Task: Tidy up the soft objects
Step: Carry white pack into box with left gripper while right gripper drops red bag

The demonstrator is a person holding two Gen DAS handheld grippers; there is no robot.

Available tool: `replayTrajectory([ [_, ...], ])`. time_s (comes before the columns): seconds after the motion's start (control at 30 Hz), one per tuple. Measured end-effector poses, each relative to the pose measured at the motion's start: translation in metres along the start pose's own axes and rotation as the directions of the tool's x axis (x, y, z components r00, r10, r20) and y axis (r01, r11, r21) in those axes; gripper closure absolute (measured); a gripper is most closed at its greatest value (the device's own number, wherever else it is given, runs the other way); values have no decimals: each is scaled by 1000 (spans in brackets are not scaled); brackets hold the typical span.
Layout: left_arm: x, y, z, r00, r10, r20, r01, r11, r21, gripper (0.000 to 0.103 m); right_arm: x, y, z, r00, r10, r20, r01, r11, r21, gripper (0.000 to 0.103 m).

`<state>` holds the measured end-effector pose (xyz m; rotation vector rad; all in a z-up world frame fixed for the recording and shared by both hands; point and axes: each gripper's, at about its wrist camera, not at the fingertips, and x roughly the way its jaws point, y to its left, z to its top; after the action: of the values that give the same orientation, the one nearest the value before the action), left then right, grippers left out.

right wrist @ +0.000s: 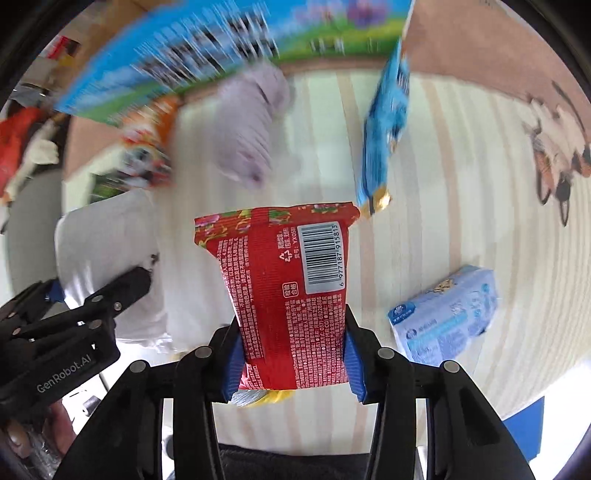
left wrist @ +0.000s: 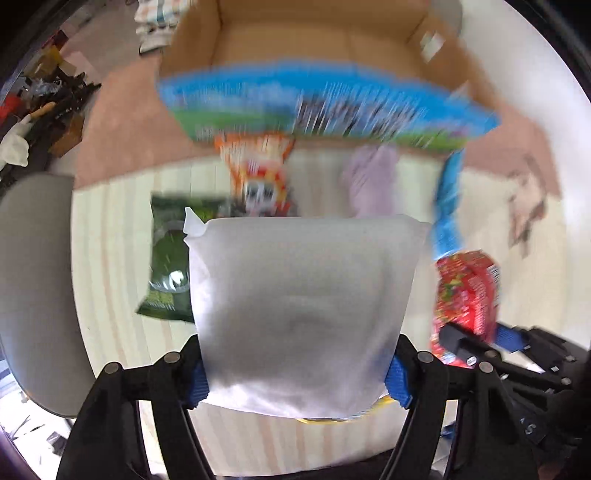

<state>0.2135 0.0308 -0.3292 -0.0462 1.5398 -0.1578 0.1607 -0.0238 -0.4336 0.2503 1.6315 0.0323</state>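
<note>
Midway, seemingly: left gripper (left wrist: 295,384) clamps a white pouch (left wrist: 299,302), right gripper (right wrist: 291,373) a red packet (right wrist: 288,295); cardboard box (left wrist: 314,33) looks empty; tissue pack (right wrist: 447,314), blue packet (right wrist: 384,136) remain on the table (right wrist: 480,206).

A plump white pouch (left wrist: 299,314) stands upright at center, a red snack packet (right wrist: 291,291) at its 3 o'clock, barcode showing.

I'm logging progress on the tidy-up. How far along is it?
Done: nothing shows inside the cardboard box yet. In hand: left gripper holds a white pouch; right gripper a red packet. Left: lilac cloth, blue packet, tissue pack.
</note>
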Motion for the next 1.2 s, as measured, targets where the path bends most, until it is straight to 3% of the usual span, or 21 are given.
replayTrajectory([
  [0.07, -27, -1, 18, 999, -31, 36, 31, 1000, 0, 32, -22, -1, 1, 999, 37, 40, -37, 999, -4, 56],
  [0.2, -85, -2, 76, 994, -49, 101, 49, 999, 3, 31, -101, -5, 40, 988, 90, 123, -87, 996, -30, 56],
  [0.27, -92, -7, 113, 991, -16, 134, 15, 1000, 5, 31, -166, -9, 75, 984, 90, 153, -83, 995, -51, 56],
  [0.37, -85, -2, 170, 994, -32, 109, 36, 999, -28, 31, -190, -6, 141, 979, 62, 195, -51, 997, -62, 56],
  [0.47, -57, 5, 229, 997, -47, 58, 50, 997, -59, 31, -181, -4, 207, 979, 37, 202, -25, 998, -60, 56],
  [0.6, -15, 7, 292, 1000, 3, 4, -3, 1000, -29, 31, -142, -6, 281, 987, 8, 161, 1, 998, -55, 56],
  [0.67, 8, 8, 312, 999, 18, -32, -19, 1000, -16, 31, -124, -7, 313, 988, -11, 151, 22, 997, -73, 56],
  [0.77, 42, 9, 337, 994, -17, -105, 15, 1000, -22, 31, -99, -8, 348, 991, -34, 131, 45, 996, -82, 56],
  [0.93, 68, 5, 355, 986, -52, -157, 48, 998, -31, 31, -60, -12, 386, 992, -72, 101, 83, 991, -104, 56],
  [1.2, 76, 2, 349, 981, -41, -189, 35, 999, -37, 27, -40, -13, 405, 989, -120, 80, 129, 984, -119, 52],
])
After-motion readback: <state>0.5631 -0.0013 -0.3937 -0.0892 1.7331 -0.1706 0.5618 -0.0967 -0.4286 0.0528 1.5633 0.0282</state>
